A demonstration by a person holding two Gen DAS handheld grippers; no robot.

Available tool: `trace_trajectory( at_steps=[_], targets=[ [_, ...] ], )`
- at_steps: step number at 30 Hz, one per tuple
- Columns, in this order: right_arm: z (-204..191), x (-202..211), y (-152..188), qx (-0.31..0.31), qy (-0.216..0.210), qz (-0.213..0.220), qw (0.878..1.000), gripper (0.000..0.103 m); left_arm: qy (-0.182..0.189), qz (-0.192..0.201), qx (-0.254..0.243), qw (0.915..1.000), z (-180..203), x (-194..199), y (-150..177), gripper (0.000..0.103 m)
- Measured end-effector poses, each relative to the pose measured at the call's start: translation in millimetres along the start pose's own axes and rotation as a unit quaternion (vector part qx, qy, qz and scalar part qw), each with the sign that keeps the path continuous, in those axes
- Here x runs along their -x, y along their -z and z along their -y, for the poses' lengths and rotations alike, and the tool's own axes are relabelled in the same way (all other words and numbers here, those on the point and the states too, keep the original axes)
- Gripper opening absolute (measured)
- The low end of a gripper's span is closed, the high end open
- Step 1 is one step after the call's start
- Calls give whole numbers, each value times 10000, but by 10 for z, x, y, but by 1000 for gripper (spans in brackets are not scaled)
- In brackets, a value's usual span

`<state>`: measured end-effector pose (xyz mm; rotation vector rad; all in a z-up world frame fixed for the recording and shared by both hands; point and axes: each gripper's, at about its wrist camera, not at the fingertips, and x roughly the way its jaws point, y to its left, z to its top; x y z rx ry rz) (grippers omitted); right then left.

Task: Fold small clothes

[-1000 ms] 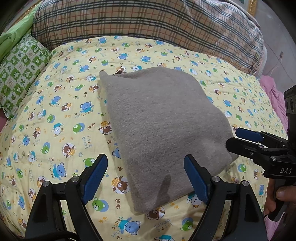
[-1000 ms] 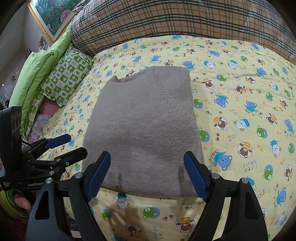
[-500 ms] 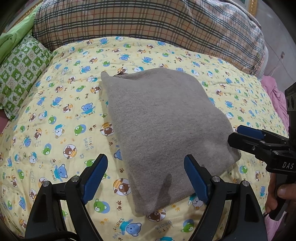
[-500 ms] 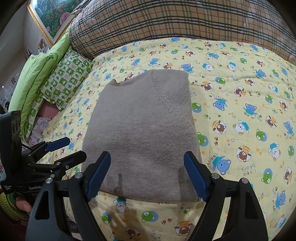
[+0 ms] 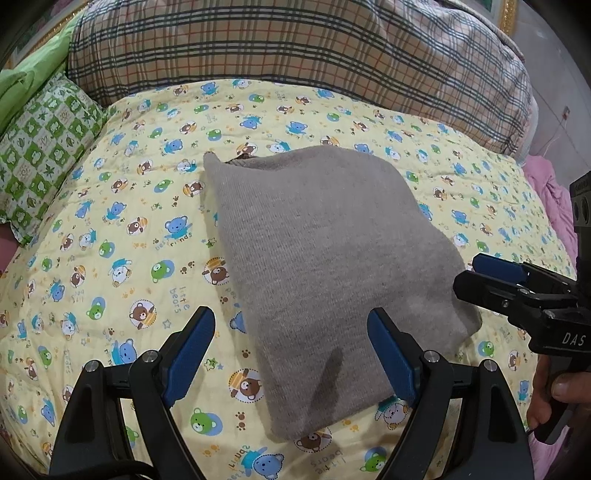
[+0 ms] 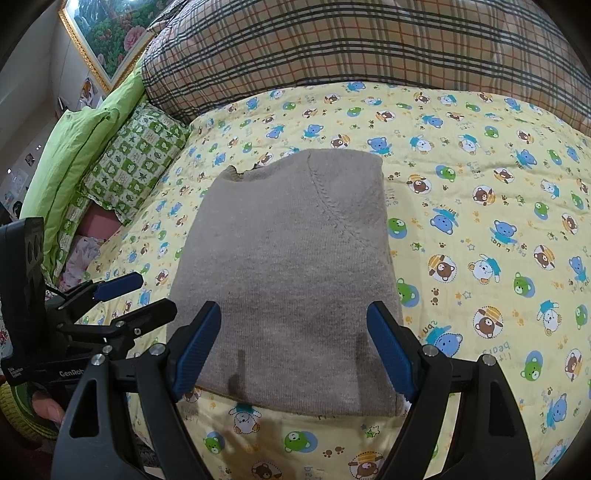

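Observation:
A grey-brown knit garment (image 5: 325,266) lies folded into a rectangle on the yellow bear-print quilt (image 5: 110,229); it also shows in the right wrist view (image 6: 291,273). My left gripper (image 5: 291,350) is open and empty, just above the garment's near left corner. My right gripper (image 6: 295,343) is open and empty, over the garment's near edge. Each gripper shows in the other's view: the right one (image 5: 476,273) at the garment's right corner, the left one (image 6: 147,295) at its left side.
A plaid pillow (image 5: 295,59) lies at the back of the bed. A green patterned pillow (image 5: 40,147) and a plain green one (image 6: 77,147) lie at the left. Pink cloth (image 5: 550,192) lies past the quilt's right edge. A framed picture (image 6: 110,33) hangs behind.
Both grippers have drawn back slightly from the garment and stay open. The garment has not moved.

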<state>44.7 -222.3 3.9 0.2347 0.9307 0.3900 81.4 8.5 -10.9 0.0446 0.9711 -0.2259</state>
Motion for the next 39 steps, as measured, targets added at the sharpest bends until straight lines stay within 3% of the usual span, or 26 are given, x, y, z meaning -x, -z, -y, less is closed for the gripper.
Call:
trace_trajectory(
  at_steps=[5,19,35,39],
  targets=[
    [-2,-2,0,10,12,9,10000,81,19,120,53,9999,-2,21,-1,85],
    [-24,-26,-21,34,-18,27,10000,81,-102,-114,89,9998,-10,-80,-46,86],
    [-61,-34,-23,63,-58,32,10000,82,-143,-82,152,9997,-2,-20,-42,86],
    [-64,-49,-18,4,-81,74,9999,86,-151,-67,186,9997,-2,-25,-47,86]
  ],
)
